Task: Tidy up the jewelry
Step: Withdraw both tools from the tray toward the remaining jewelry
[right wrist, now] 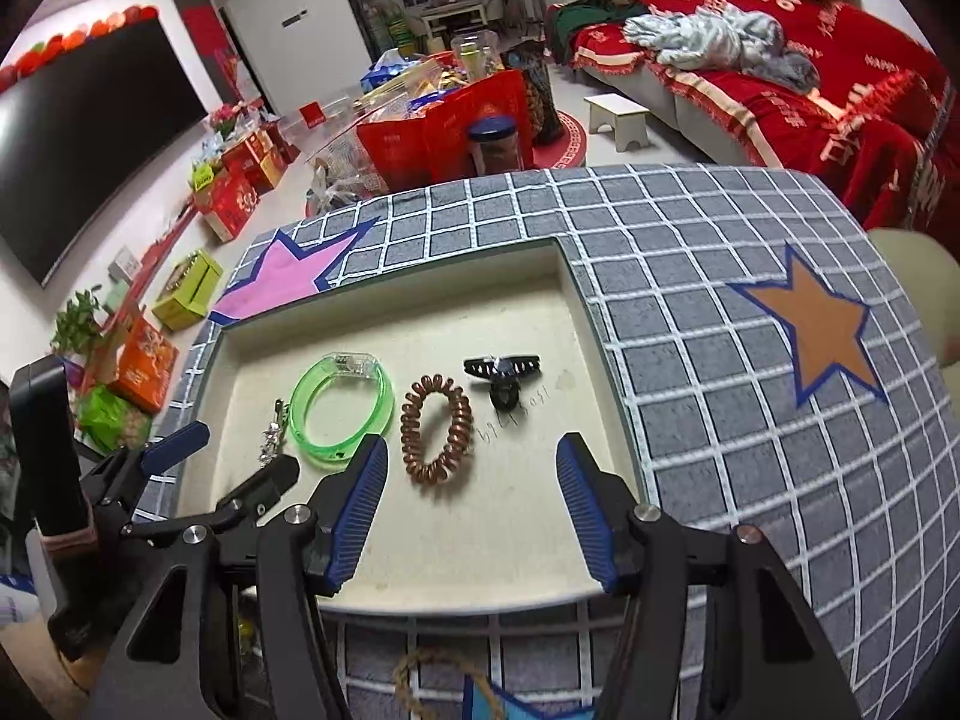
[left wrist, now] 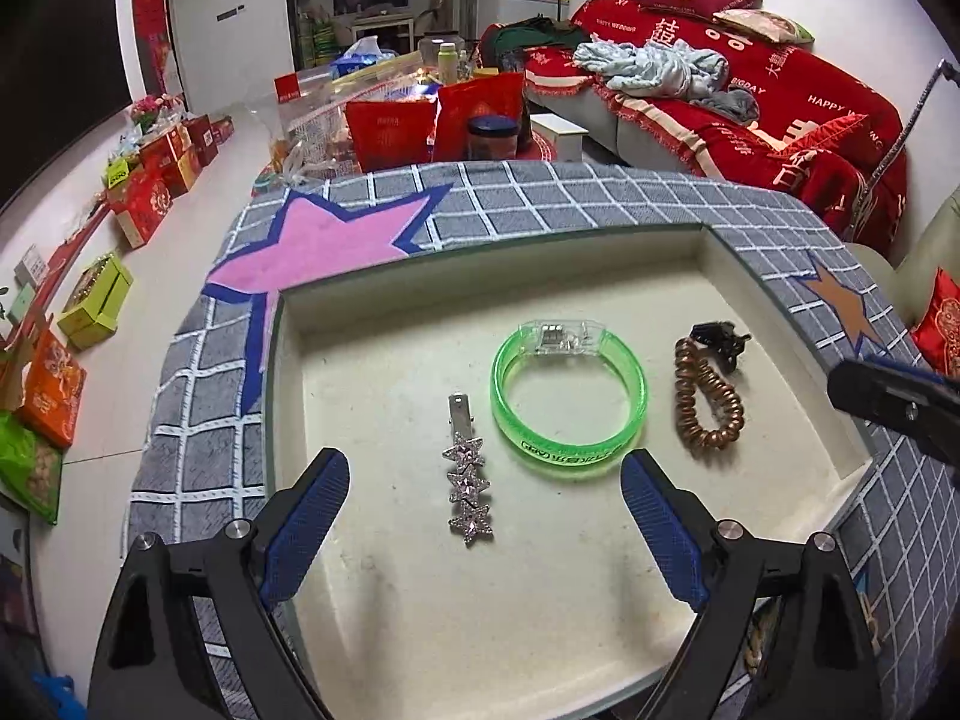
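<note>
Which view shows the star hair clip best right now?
Left wrist: the star hair clip lies whole and unblocked between the open jaws in the tray. In the right wrist view it is small, at the edge, partly hidden by the left gripper.

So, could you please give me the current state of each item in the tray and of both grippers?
Star hair clip: lying flat in the tray, between the open jaws, not gripped.
Green bracelet: flat in the tray, free.
Brown coil hair tie: flat, free, ahead of the right gripper's jaws.
Black claw clip: closed, resting beyond the hair tie.
Left gripper: open, empty.
Right gripper: open, empty.
</note>
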`<action>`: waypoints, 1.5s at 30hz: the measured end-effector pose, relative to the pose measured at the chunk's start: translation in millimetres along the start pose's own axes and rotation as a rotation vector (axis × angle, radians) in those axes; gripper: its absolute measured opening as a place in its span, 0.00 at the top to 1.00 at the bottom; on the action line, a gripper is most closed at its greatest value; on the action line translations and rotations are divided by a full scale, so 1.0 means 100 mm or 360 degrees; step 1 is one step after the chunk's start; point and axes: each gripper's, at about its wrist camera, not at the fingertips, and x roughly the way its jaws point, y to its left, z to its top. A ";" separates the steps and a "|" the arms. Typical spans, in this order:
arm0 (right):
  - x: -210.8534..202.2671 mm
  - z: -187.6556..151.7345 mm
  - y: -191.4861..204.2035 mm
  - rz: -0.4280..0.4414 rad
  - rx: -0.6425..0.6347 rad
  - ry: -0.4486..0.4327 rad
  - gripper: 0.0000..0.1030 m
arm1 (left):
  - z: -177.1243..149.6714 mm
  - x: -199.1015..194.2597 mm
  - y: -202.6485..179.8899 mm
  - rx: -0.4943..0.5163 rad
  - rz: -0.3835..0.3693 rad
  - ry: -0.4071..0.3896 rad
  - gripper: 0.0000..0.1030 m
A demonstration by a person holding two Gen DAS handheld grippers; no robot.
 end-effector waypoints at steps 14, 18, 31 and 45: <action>-0.36 -0.48 -0.08 0.0023 0.0017 -0.0017 0.00 | -0.36 -0.60 0.14 -0.0027 0.0014 -0.0044 0.00; -0.43 -0.69 -0.14 0.0055 0.0028 0.0038 0.00 | -0.62 -0.72 0.23 -0.0054 0.0102 -0.0030 0.00; -0.62 -1.41 -0.35 -0.0023 0.0080 0.0146 0.00 | -1.29 -0.73 0.27 -0.0141 0.0032 0.0182 0.00; -0.64 -1.80 -0.44 -0.0070 0.0083 0.0193 0.00 | -1.37 -0.72 0.08 -0.0097 0.0116 0.0162 0.00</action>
